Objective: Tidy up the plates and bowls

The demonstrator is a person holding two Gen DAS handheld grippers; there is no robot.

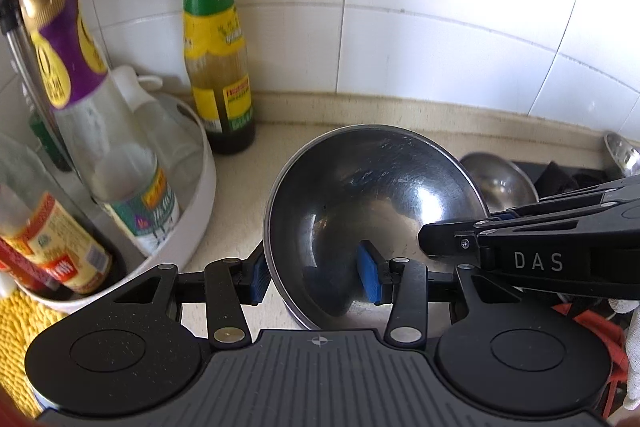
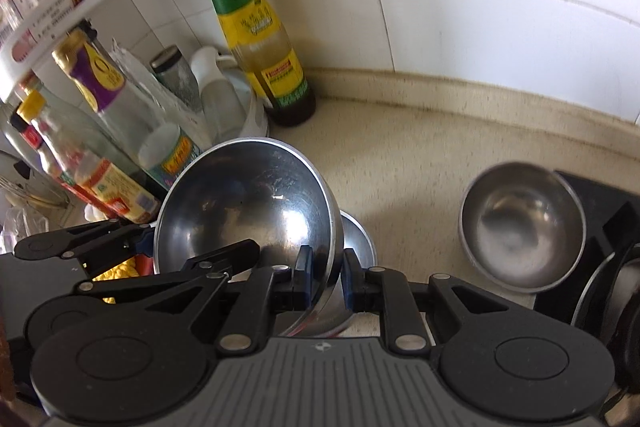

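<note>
A large steel bowl [image 1: 372, 195] is tilted up off the beige counter, and both grippers hold its rim. My left gripper [image 1: 316, 277] straddles the bowl's left rim, one blue pad inside and one outside, with a gap to the wall. My right gripper [image 2: 326, 281] is shut on the bowl's right rim [image 2: 248, 211]; it also shows in the left wrist view [image 1: 448, 239]. A second steel bowl [image 2: 358, 239] sits right behind the held one. A smaller steel bowl [image 2: 520, 223] rests on a black mat [image 2: 592, 199] to the right.
A white round rack [image 1: 196, 211] with several sauce bottles stands at the left. A tall green-and-yellow sauce bottle [image 1: 216, 43] stands against the white tiled wall [image 1: 460, 7]. A yellow cloth [image 1: 20, 331] lies at the lower left. A perforated ladle [image 1: 622, 153] lies at the far right.
</note>
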